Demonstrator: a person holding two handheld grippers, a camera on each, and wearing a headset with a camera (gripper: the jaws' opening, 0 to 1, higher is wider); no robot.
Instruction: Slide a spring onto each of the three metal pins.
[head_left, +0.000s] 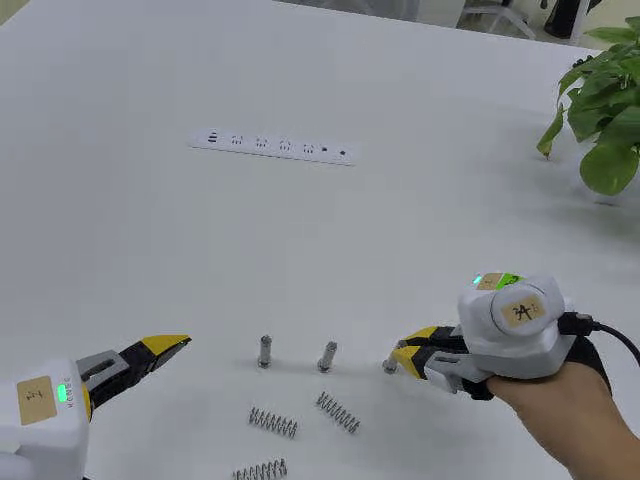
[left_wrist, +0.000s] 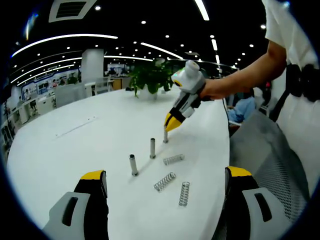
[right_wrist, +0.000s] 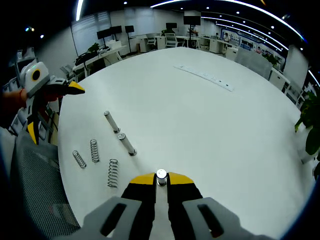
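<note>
**Right gripper clamps the end pin; springs lie loose on the surface**

A wide white surface (head_left: 300, 250) carries everything. A leafy green plant (head_left: 605, 110) stands at its far right edge, and a white power strip (head_left: 272, 146) lies flat well beyond the work.

The right gripper (head_left: 400, 358), held in a hand (head_left: 560, 410), reaches in from the right. In the right gripper view its yellow-tipped jaws are clenched on the top of the right pin (right_wrist: 161, 175).

The left gripper (head_left: 165, 348) hovers at the lower left, well apart from the parts. In the left gripper view its jaws stand wide apart, released and holding nothing.

The three metal pins form a row near the front of the surface. The left pin (head_left: 265, 351) and the middle pin (head_left: 327, 356) stand upright and bare, apart from each other.

Three springs (head_left: 273, 422) lie on their sides just in front of the pins, none of them on a pin. Two lie side by side, and the third lies nearer the person.
</note>
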